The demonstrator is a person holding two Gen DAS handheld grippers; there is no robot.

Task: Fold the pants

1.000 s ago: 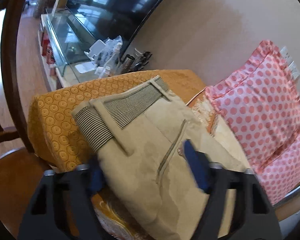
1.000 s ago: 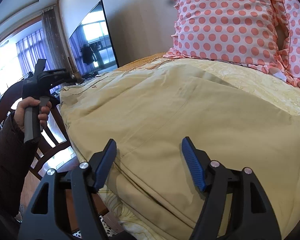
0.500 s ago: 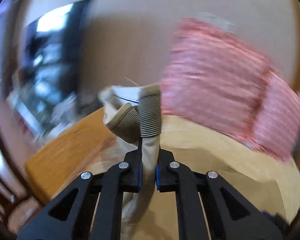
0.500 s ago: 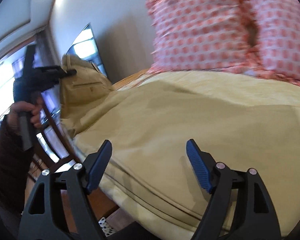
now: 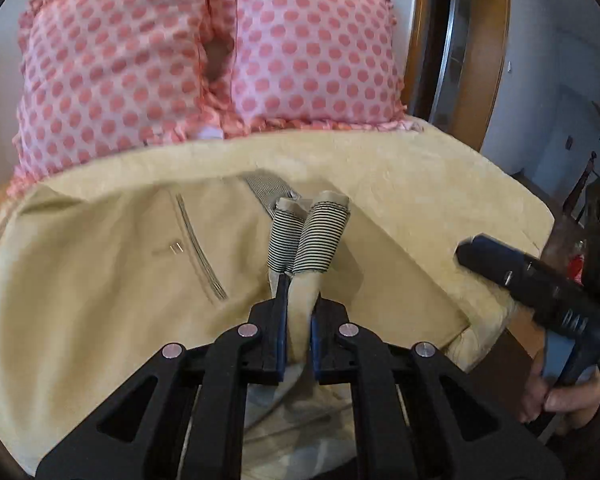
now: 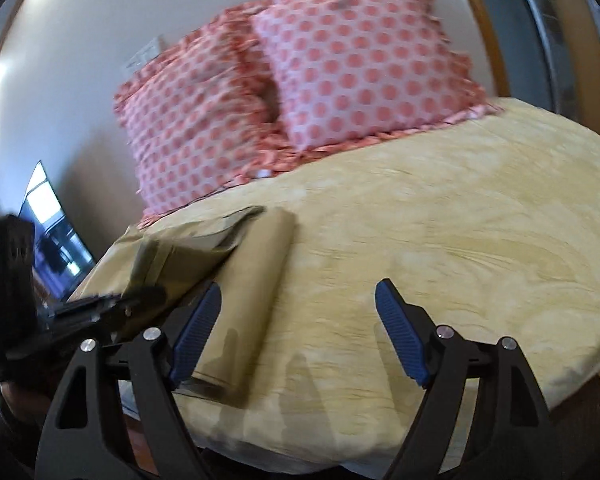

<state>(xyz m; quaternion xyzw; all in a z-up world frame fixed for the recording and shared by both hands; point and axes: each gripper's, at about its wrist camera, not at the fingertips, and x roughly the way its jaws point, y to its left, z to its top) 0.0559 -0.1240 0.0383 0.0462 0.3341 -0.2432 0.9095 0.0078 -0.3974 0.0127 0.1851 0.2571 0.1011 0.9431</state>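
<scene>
Beige pants (image 5: 112,280) lie folded over on the yellow bed cover (image 5: 440,184). My left gripper (image 5: 298,336) is shut on the pants' waistband (image 5: 308,240), whose striped lining sticks up between the fingers. In the right wrist view the pants (image 6: 244,292) lie at the left as a folded strip. My right gripper (image 6: 298,336) is open and empty, hovering over the cover just right of the pants. The right gripper also shows at the right edge of the left wrist view (image 5: 540,292), and the left gripper at the lower left of the right wrist view (image 6: 80,312).
Two pink polka-dot pillows (image 5: 220,52) lean against the wall at the head of the bed (image 6: 300,92). A TV screen (image 6: 48,216) stands far left. The bed's front edge (image 6: 500,384) drops off near my right gripper. A doorway (image 5: 452,40) is at the right.
My left gripper closed on the waistband, lifted it and carried it across over the pant legs, toward the right gripper. My right gripper stayed open and shifted right, onto bare cover.
</scene>
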